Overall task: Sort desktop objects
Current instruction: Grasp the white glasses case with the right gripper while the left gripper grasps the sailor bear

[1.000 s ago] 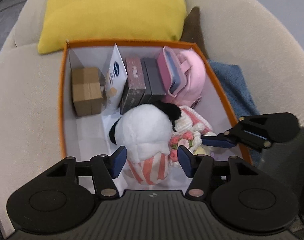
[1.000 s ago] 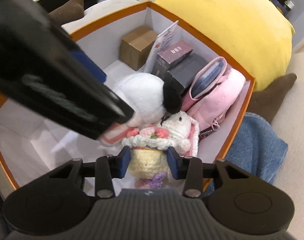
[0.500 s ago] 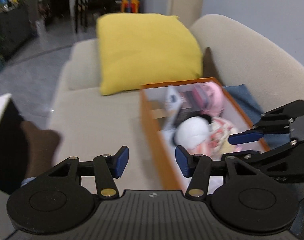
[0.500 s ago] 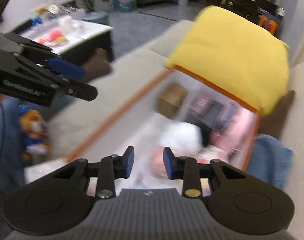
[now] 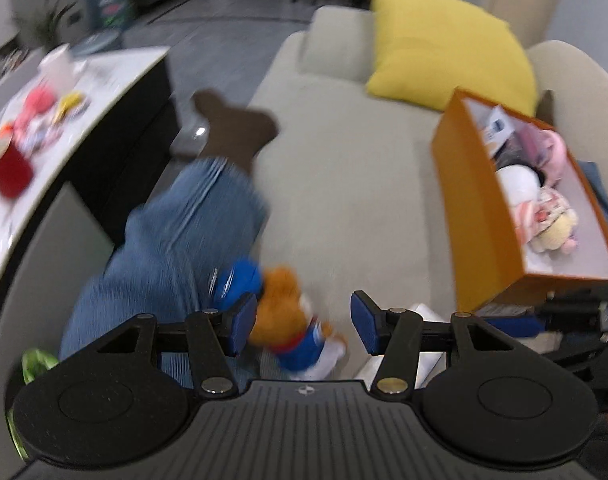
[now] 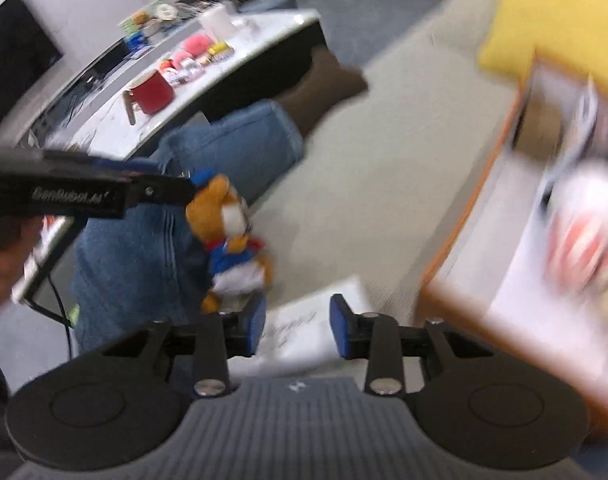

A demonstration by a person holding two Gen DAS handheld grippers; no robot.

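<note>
An orange-brown plush bear in a blue outfit (image 5: 288, 320) lies on the beige sofa seat beside a person's jeans-clad leg. My left gripper (image 5: 304, 322) is open and hovers just above the bear, which sits between the fingers without being gripped. In the right wrist view the bear (image 6: 228, 232) lies by the left gripper's tip. My right gripper (image 6: 298, 330) is open and empty over a white paper (image 6: 315, 332). The orange box (image 5: 475, 200) at the right holds a white plush, a crocheted doll, a pink pouch and small boxes.
A yellow cushion (image 5: 447, 40) leans on the sofa back behind the box. The person's leg in jeans (image 5: 176, 248) with a brown sock crosses the seat at left. A white table (image 6: 176, 92) with a red mug and several small items stands beyond the leg.
Both grippers have swung left, away from the orange box, to the sofa seat. The plush and doll stay in the box. The left gripper now hovers over the plush bear.
</note>
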